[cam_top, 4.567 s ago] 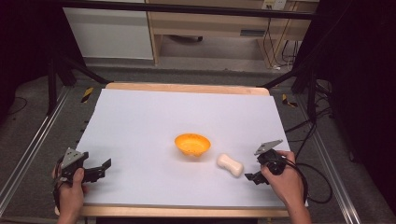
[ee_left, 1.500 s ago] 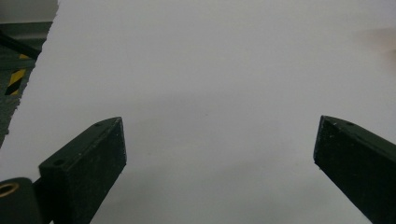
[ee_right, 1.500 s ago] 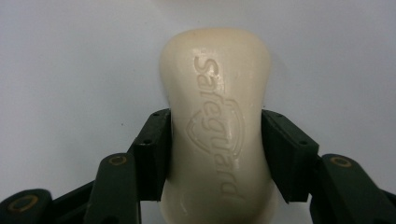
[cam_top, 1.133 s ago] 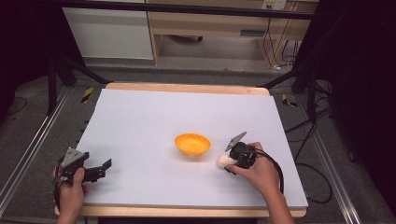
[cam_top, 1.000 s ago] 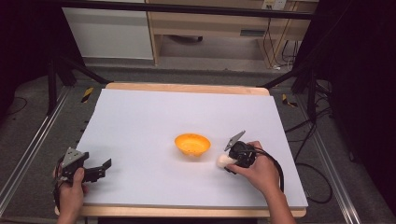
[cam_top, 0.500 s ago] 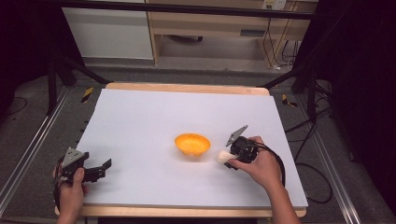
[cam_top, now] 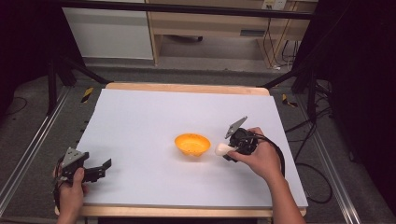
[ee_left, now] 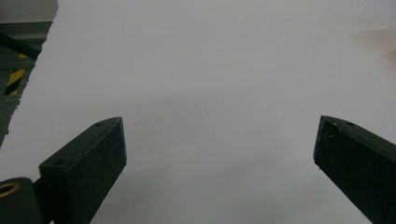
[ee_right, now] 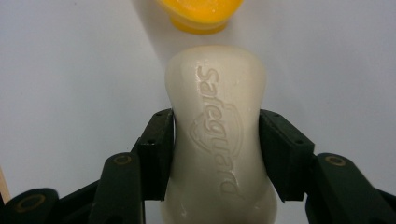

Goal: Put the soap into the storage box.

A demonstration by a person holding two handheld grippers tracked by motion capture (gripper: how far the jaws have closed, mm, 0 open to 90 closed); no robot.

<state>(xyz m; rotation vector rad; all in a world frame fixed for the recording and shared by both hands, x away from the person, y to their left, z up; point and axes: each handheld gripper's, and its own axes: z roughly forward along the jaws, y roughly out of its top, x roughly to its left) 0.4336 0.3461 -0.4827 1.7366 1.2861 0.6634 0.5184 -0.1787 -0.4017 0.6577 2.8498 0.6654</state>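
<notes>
In the right gripper view we read the word "safeguard" pressed into the soap [ee_right: 217, 140], running lengthwise down its face, with the outline of a shield embossed behind the letters. We see no other writing anywhere. The soap is a cream-white bar, smooth and a little glossy, rounded at its ends and pinched in at the waist. The right gripper [ee_right: 217, 154] holds it exactly at that waist: one black finger presses each side, and the bar's far end sticks out past the fingers [ee_right: 159, 149] toward the top of the frame. Just beyond that end, at the top centre, sits the bowl [ee_right: 201, 11], orange-yellow, with its foot on the white surface [ee_right: 70, 70].

In the high view we find the soap [cam_top: 222, 149] right of centre, just beside the bowl [cam_top: 192, 144] on its right, and carried in the right gripper [cam_top: 233, 148] with the hand behind it.

The left gripper [cam_top: 103, 168] is at the lower left of the high view, near the surface's [cam_top: 154, 112] front edge. In its own view its fingers [ee_left: 88, 161] stand wide apart, with bare white surface between them
</notes>
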